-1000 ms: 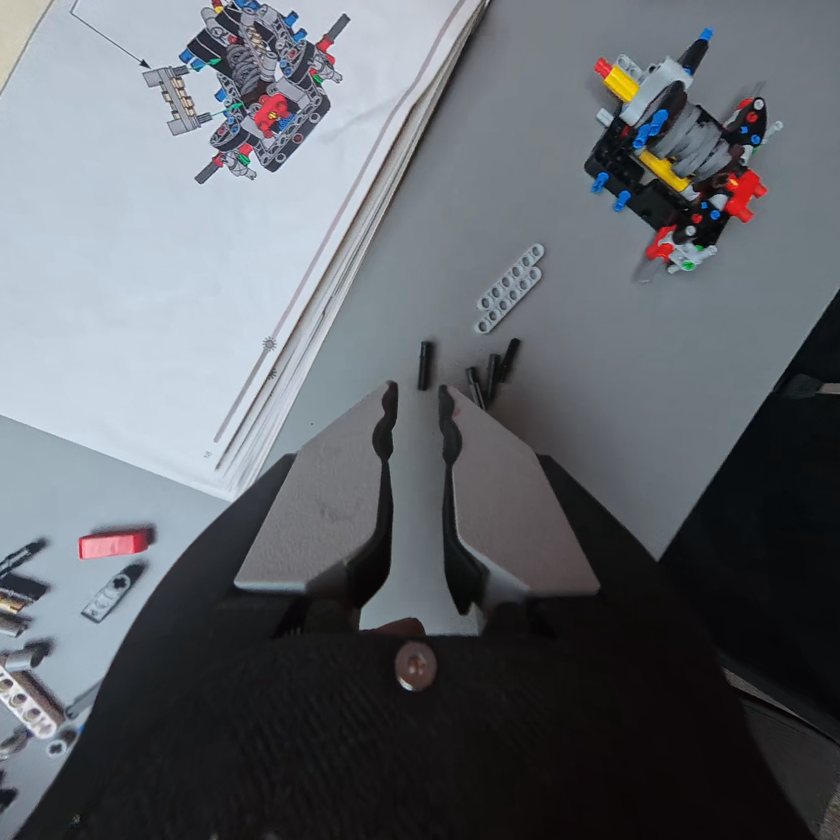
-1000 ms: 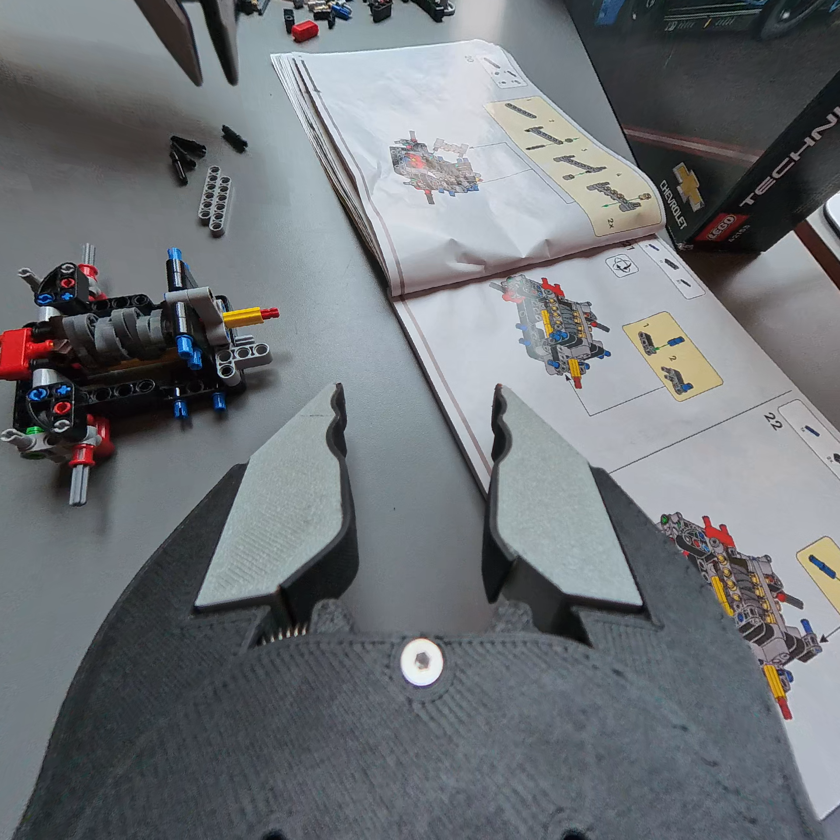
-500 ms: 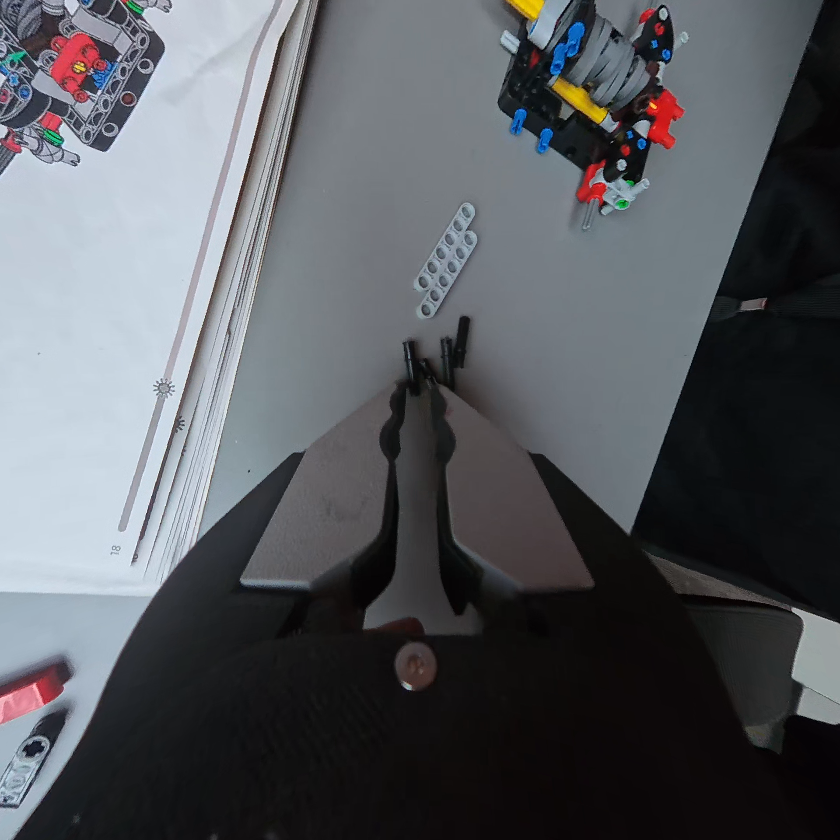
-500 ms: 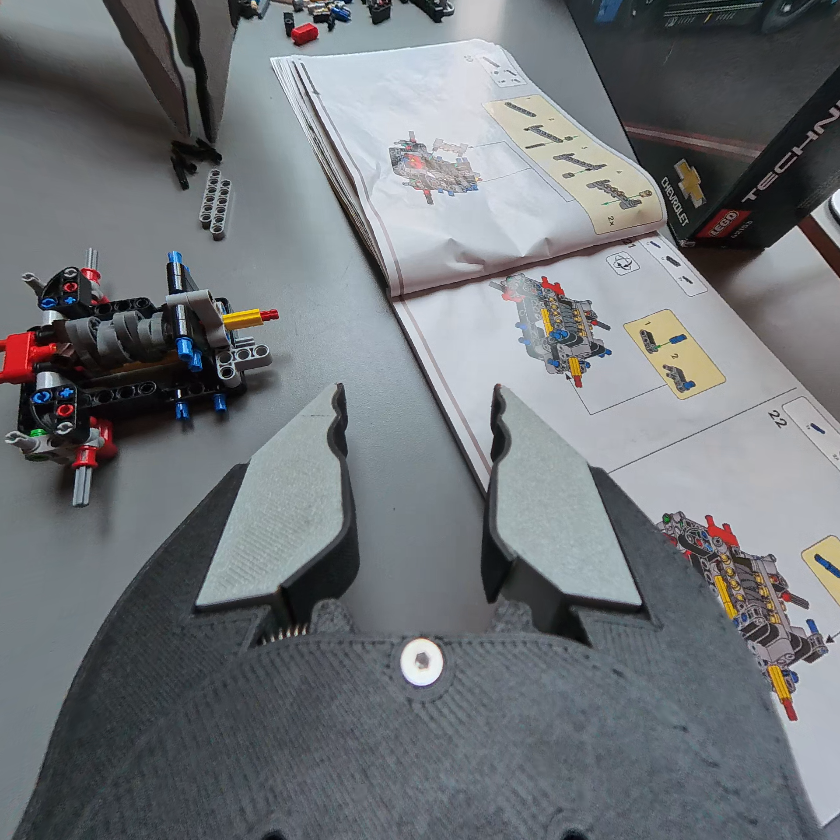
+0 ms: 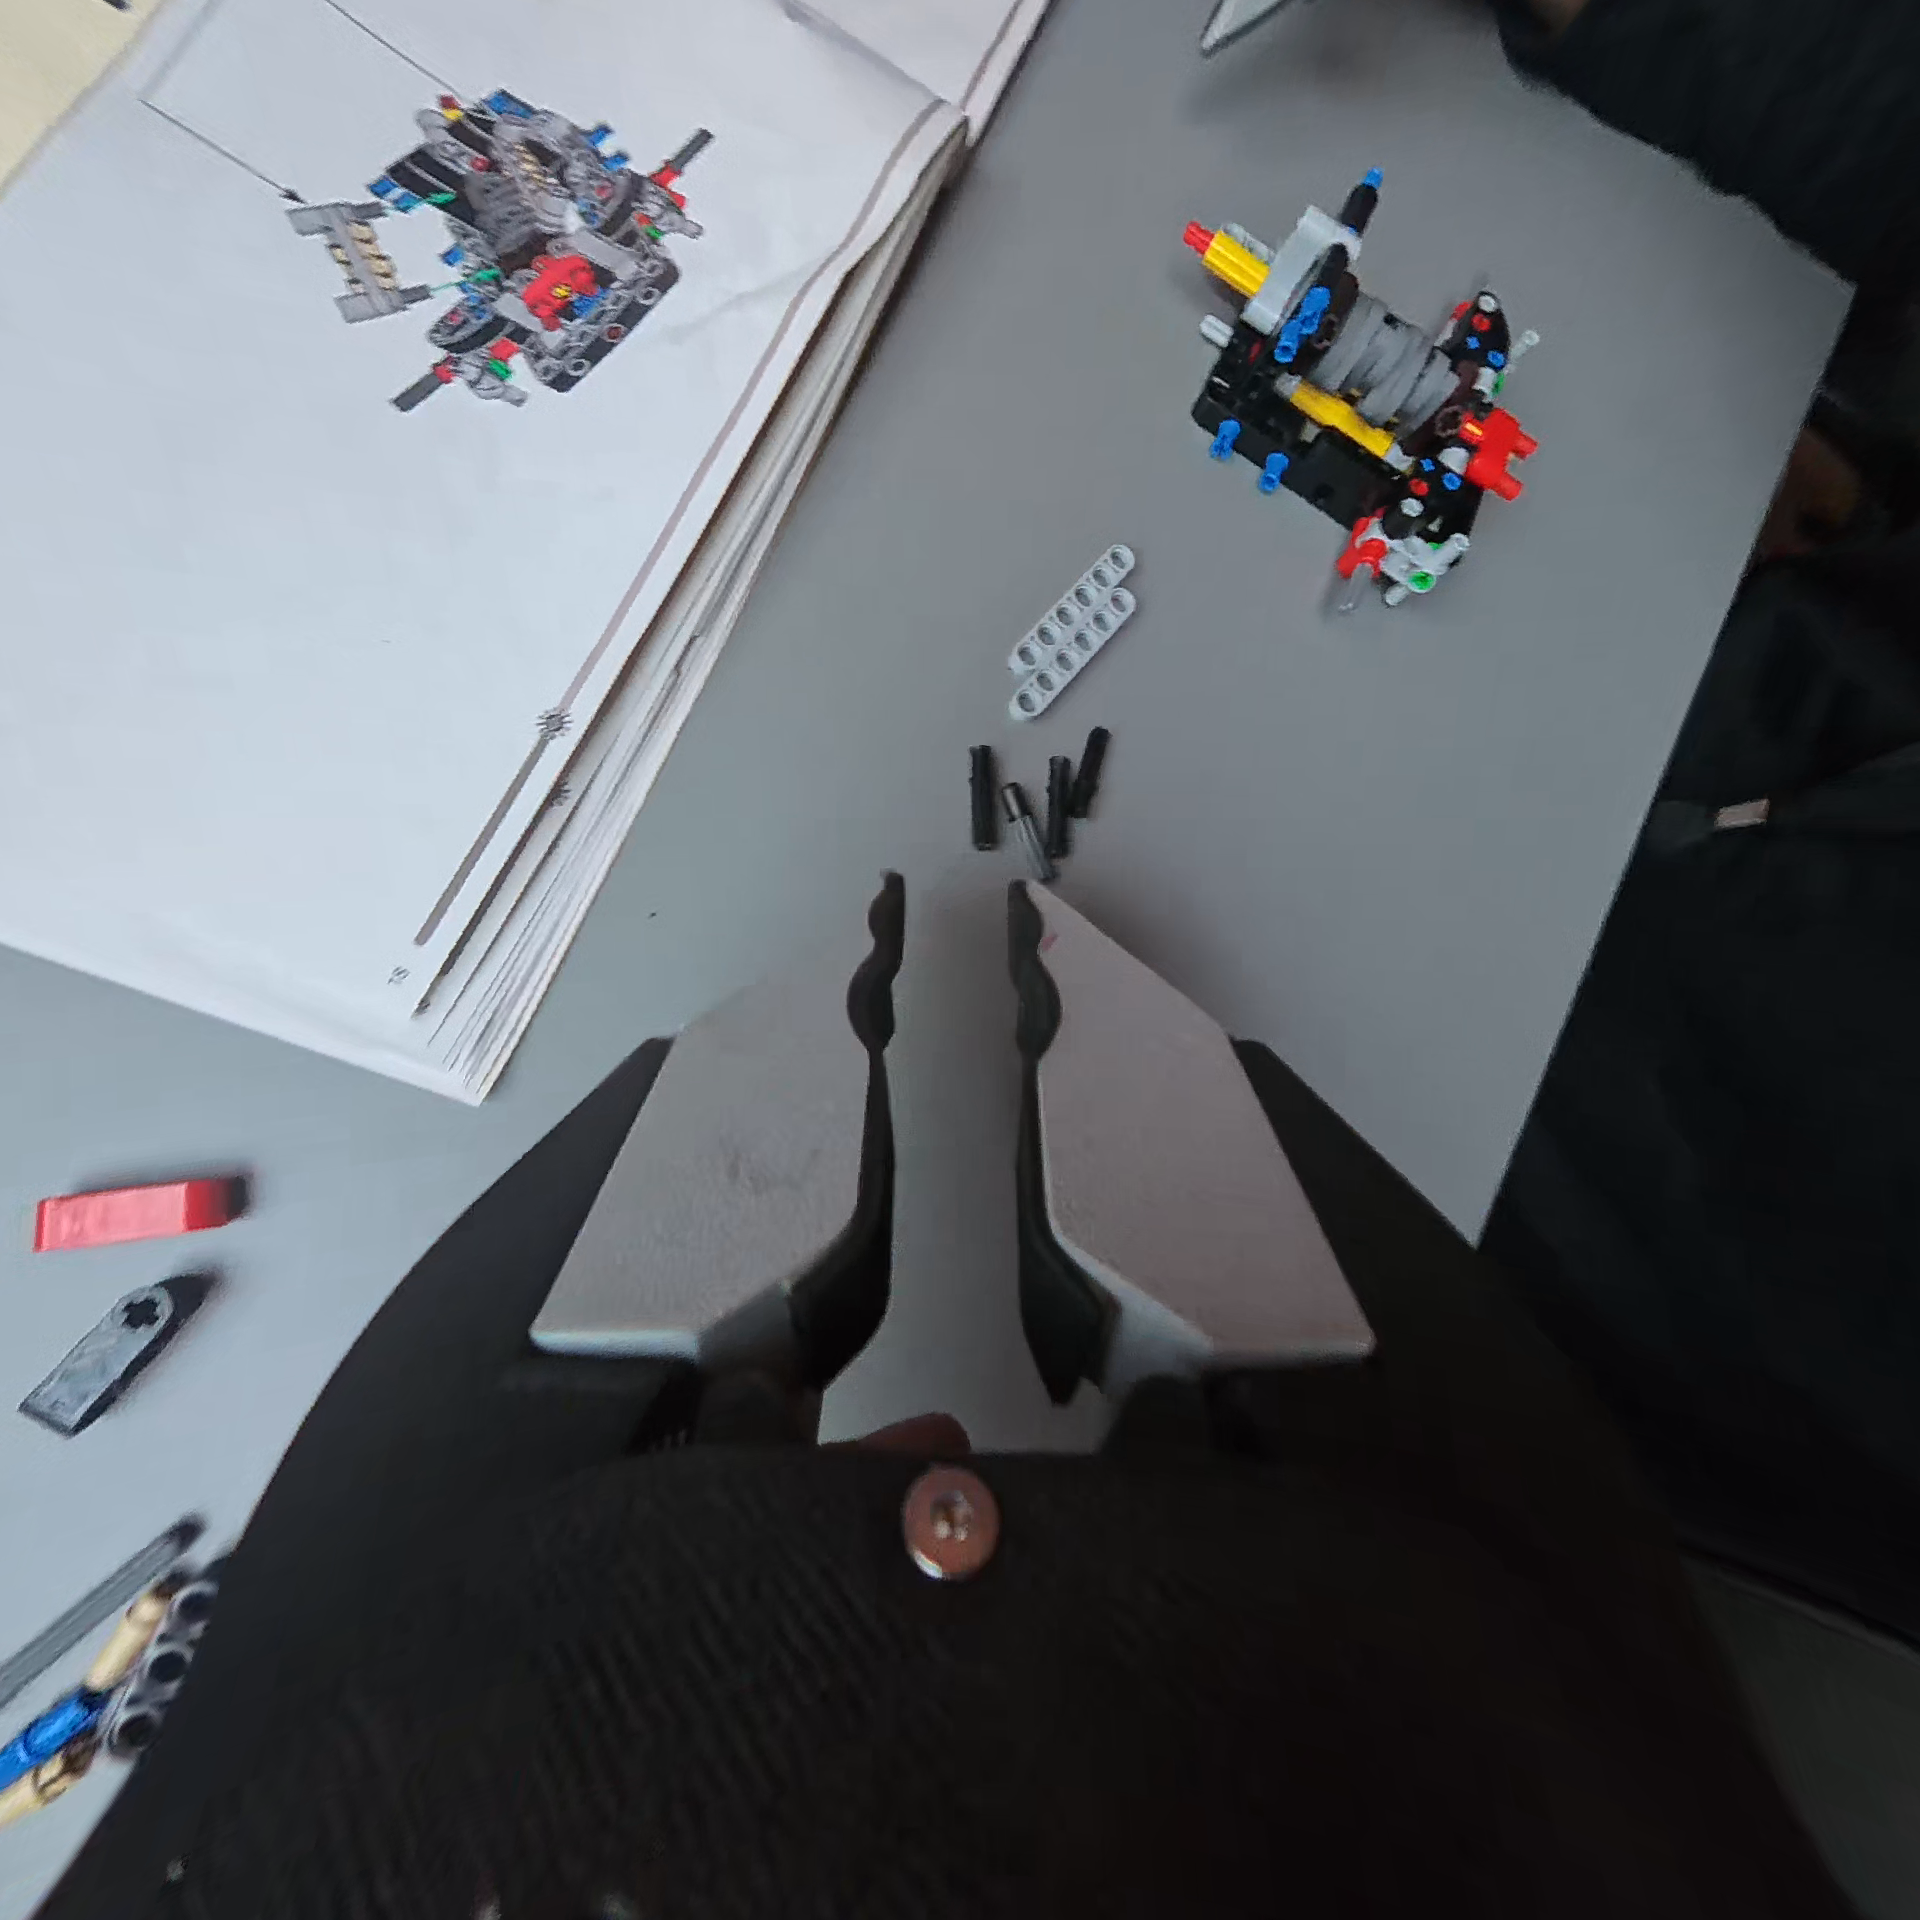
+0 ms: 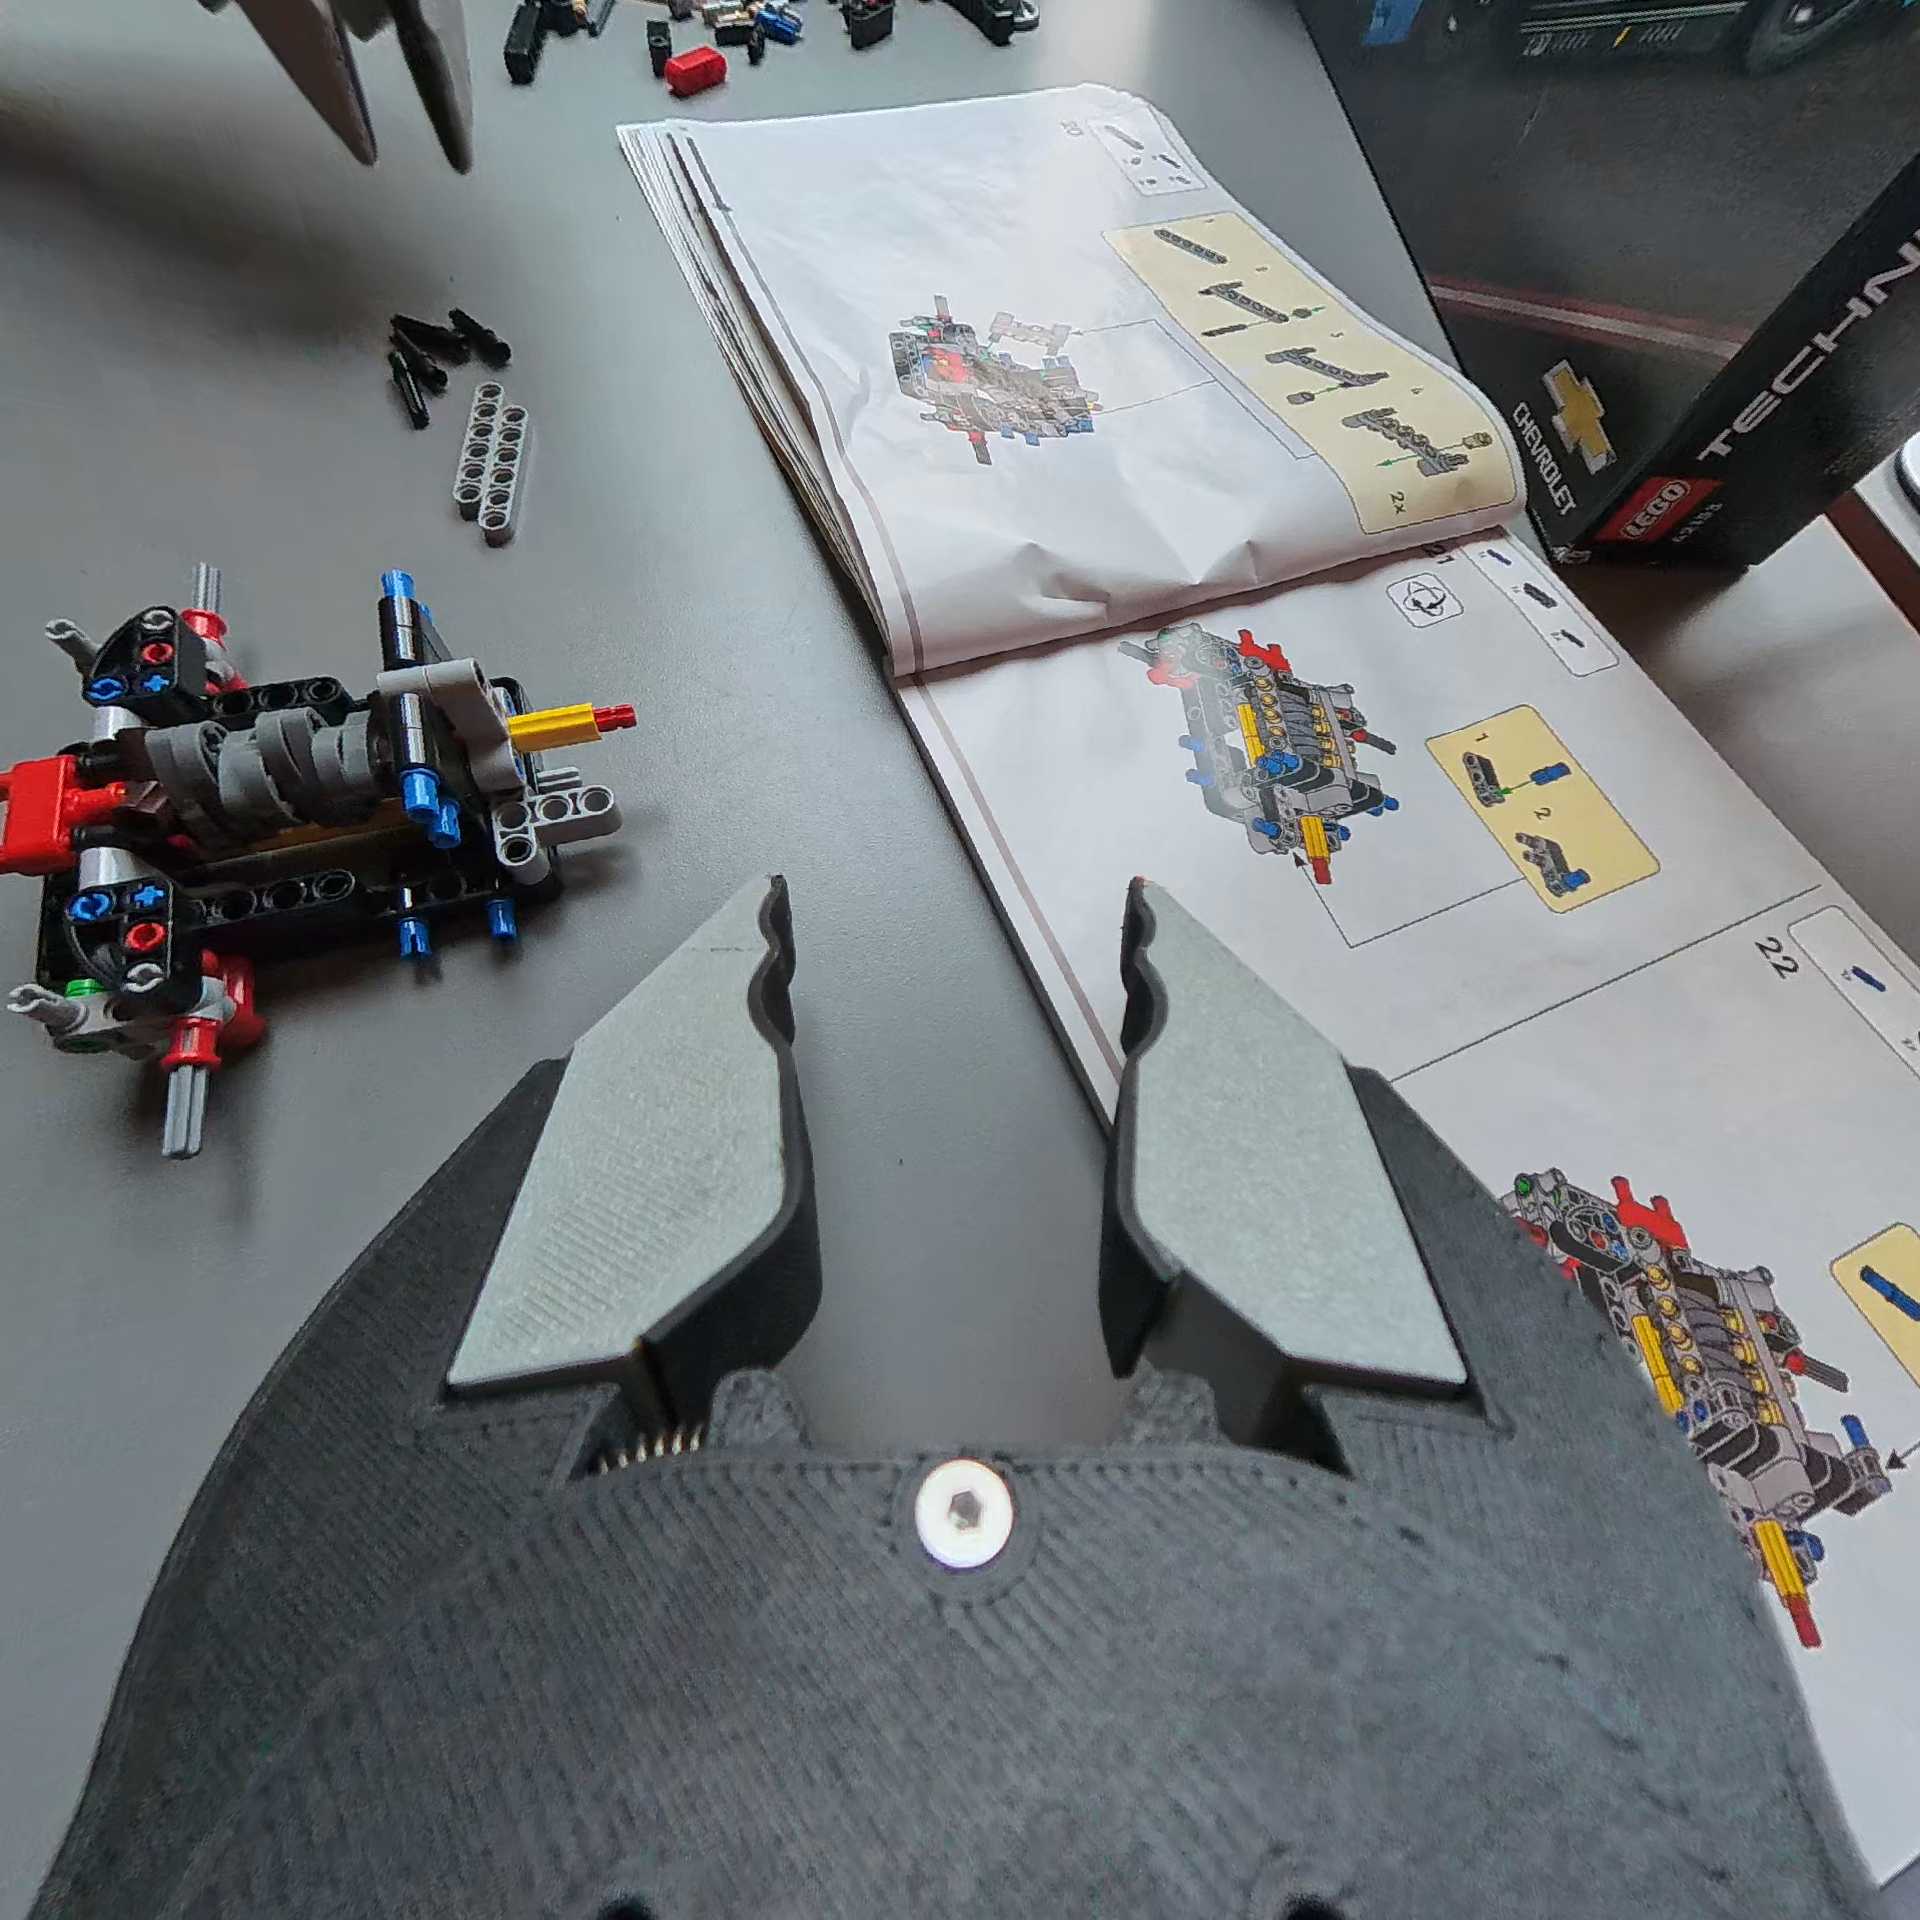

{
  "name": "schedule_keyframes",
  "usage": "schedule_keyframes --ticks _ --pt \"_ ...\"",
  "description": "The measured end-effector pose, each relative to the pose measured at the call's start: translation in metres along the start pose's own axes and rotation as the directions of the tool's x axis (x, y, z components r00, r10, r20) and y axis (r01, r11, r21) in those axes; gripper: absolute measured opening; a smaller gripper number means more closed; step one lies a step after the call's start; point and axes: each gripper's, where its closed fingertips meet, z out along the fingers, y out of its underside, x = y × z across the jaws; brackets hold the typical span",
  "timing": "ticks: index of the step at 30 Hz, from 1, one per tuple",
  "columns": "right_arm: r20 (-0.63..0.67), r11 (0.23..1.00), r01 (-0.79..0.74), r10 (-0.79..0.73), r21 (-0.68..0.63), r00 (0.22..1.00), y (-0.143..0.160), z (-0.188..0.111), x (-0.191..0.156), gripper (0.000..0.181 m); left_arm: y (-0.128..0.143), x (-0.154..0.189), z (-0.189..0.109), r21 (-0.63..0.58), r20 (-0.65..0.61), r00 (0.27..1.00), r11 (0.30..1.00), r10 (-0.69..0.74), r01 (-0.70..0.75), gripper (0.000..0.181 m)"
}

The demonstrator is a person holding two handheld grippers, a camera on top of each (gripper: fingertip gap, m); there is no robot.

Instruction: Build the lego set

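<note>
- Grey table [image 6: 727, 644] fills both views; its far edge runs close behind the part-built model in the left wrist view, with a dark drop beyond. A piece knocked that way would likely go over.
- Open instruction booklet [image 6: 1039, 416] takes the whole right side of the table, and a dark set box [image 6: 1714, 312] stands behind it. Free room is the bare strip between booklet and model.
- Part-built model [image 6: 281, 800] sits left of that strip, well apart from both grippers; a careless sweep could catch its protruding axles and shift it.
- Right gripper [image 6: 956, 914] hangs wide open and empty over the bare strip, at the booklet's edge.
- Left gripper [image 5: 951, 894] is open to a narrow gap, empty, above the table just short of the pins.
- Two grey beams [image 5: 1075, 629] lie side by side, touching, just beyond the pins.
- Black pins [image 5: 1034, 800] are bunched together; closing on one risks dragging or rolling its neighbours, or pinching two at once.
</note>
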Motion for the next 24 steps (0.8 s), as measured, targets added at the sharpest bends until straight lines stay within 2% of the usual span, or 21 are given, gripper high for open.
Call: schedule_keyframes --ticks 3,6,12,19,24 --pt "0.000 1.000 -0.002 0.002 -0.004 1.000 0.000 0.000 0.000 0.060 -0.006 -0.019 -0.004 0.079 0.127 0.992 0.997 0.001 -0.011 0.017" --pt "0.000 1.000 -0.010 0.010 -0.007 1.000 0.001 0.001 0.001 0.060 -0.023 -0.025 -0.004 0.203 0.182 0.983 0.978 0.012 -0.049 0.019" --pt "-0.006 1.000 -0.005 0.005 -0.004 1.000 0.001 0.000 0.001 0.060 -0.041 -0.053 -0.006 0.315 0.377 0.926 0.939 0.012 -0.140 0.025" --pt "-0.004 1.000 -0.006 0.006 -0.008 1.000 0.001 0.001 0.001 0.060 -0.049 -0.052 -0.017 0.407 0.411 0.912 0.896 -0.006 -0.178 0.023" --pt "-0.005 1.000 -0.001 0.001 -0.010 1.000 0.001 0.001 0.001 0.060 -0.049 -0.055 -0.017 0.393 0.441 0.897 0.899 0.000 -0.194 0.025"
